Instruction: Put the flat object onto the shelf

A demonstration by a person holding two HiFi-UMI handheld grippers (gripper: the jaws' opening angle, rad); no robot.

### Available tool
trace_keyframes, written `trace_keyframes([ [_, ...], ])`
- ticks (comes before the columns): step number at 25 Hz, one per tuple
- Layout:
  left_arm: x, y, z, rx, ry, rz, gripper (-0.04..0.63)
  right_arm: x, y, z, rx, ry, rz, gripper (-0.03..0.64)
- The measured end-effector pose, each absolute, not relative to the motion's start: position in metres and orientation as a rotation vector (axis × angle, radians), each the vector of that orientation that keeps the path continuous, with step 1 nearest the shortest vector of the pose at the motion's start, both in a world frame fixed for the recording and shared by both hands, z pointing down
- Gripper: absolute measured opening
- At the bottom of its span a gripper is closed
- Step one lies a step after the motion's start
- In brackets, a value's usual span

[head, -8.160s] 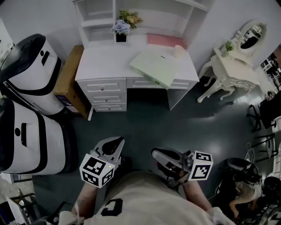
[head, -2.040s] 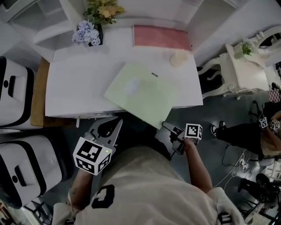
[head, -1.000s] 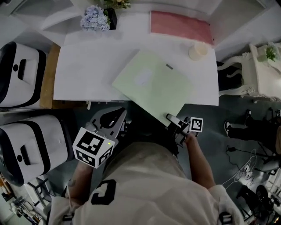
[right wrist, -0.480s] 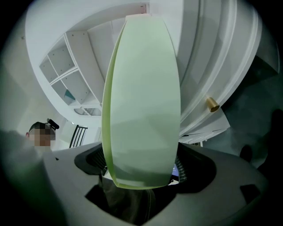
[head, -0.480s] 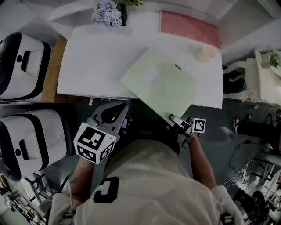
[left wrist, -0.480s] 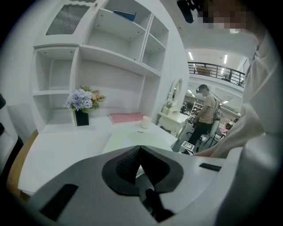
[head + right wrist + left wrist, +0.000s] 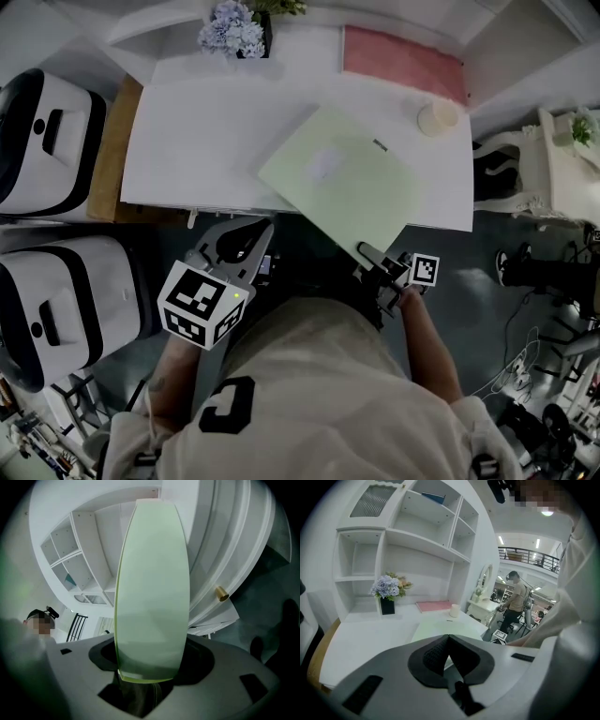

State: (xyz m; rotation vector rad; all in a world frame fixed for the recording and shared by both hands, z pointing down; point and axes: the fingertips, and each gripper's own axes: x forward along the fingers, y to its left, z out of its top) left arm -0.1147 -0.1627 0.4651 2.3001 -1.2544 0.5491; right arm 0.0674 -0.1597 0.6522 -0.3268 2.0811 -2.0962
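my right gripper (image 7: 367, 253) has just been closing, jaws now half apart round the overhanging corner of the board (image 7: 347, 178) lying on the desk (image 7: 187, 122), not yet pinching i judge, so no lift yet; left gripper (image 7: 251, 232) closed, empty.

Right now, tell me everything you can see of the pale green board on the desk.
The pale green board is thin, flat and matt, with a whitish patch mid-face and a small dark mark near its far edge. It lies skewed on the white desk, near corner overhanging the front. That corner sits between the jaws of the right gripper, which have just been closing; whether they press it is unclear.
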Motion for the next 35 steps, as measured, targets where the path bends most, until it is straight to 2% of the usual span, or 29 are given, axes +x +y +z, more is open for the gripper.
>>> trace_keyframes([
  [22, -0.132, -0.156, 0.455, 2.336, -1.285, 0.497, 0.013, 0.055, -0.152, 0.627, -0.416, 2.005, -2.101, 0.29],
  [35, -0.15, -0.144, 0.457, 2.378, -1.274, 0.454, 0.014, 0.027, -0.141, 0.593, -0.394, 2.045, -1.981, 0.288],
])
